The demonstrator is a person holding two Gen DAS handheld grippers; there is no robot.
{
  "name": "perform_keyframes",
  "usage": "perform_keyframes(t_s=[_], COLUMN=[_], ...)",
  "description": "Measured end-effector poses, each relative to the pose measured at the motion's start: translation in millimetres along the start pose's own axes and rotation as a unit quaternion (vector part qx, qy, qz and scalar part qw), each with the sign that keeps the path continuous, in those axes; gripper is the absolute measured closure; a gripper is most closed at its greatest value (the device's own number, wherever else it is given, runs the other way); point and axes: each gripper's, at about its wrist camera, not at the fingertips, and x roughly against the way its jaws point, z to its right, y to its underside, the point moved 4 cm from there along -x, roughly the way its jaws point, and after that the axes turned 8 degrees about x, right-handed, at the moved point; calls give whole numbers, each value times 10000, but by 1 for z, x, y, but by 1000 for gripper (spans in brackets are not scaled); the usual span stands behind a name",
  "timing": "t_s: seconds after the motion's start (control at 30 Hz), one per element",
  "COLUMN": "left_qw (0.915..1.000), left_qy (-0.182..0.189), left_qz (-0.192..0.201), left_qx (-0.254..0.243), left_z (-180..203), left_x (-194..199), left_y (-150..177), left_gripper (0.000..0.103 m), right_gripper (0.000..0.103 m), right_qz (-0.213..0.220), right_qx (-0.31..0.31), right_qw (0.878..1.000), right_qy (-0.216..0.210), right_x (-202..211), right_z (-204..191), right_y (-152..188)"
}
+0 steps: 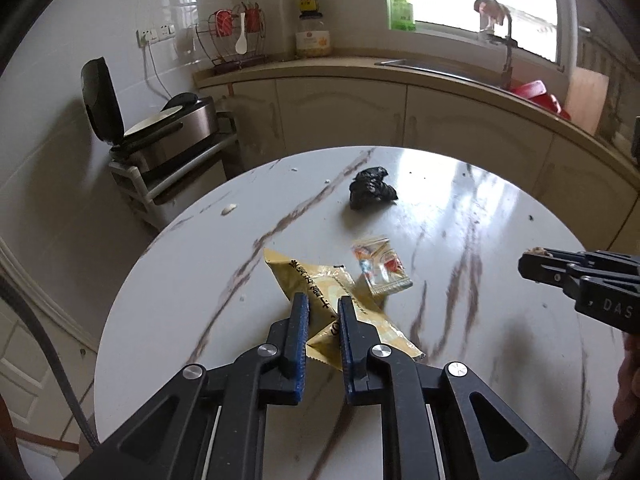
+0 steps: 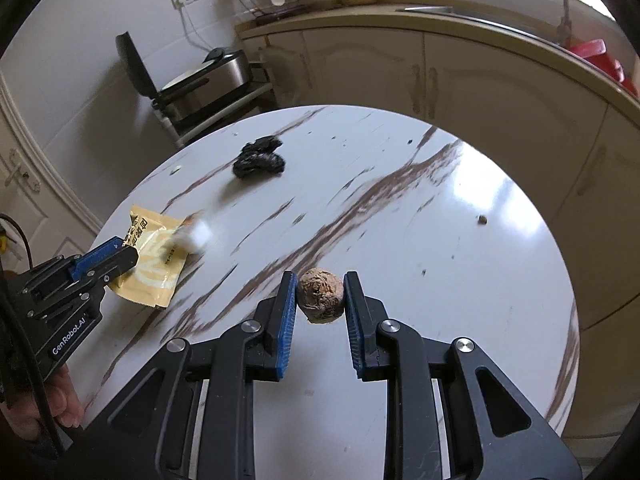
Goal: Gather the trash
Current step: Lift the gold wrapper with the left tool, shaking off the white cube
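Observation:
My left gripper (image 1: pixel 323 300) is shut on a yellow snack wrapper (image 1: pixel 316 276), which hangs tilted just above the round marble table (image 1: pixel 192 312). From the right wrist view, the left gripper (image 2: pixel 128 250) pinches the yellow wrapper (image 2: pixel 156 276) by one edge. Beside the wrapper is a small clear packet (image 1: pixel 382 266), blurred in the right wrist view (image 2: pixel 196 234). My right gripper (image 2: pixel 320 280) is shut on a wrinkled brown ball (image 2: pixel 320 295) held above the table; the right gripper (image 1: pixel 528 260) shows at the right edge. A crumpled black bag (image 1: pixel 372 188) lies farther back.
A small brown crumb (image 2: pixel 482 220) lies on the table (image 2: pixel 400 240) at the right. An open rice cooker (image 1: pixel 160 128) stands on a cart left of the table. A curved counter (image 1: pixel 440 76) with cabinets, a sink and a red basin (image 1: pixel 536 94) runs behind.

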Motion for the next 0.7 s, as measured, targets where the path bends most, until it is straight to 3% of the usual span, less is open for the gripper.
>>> perform_keyframes(t_s=[0.43, 0.7], left_qw=[9990, 9984], left_qy=[260, 229], left_qz=[287, -313], left_qx=[202, 417], left_z=[18, 8], left_x=[117, 109], left_y=[53, 93], left_gripper=[95, 91], right_gripper=[81, 81], right_qz=[276, 247], right_qx=[-47, -126], right_qw=[9994, 9994], right_qy=[-197, -194], right_x=[47, 59], right_z=[-8, 0], right_y=[27, 49])
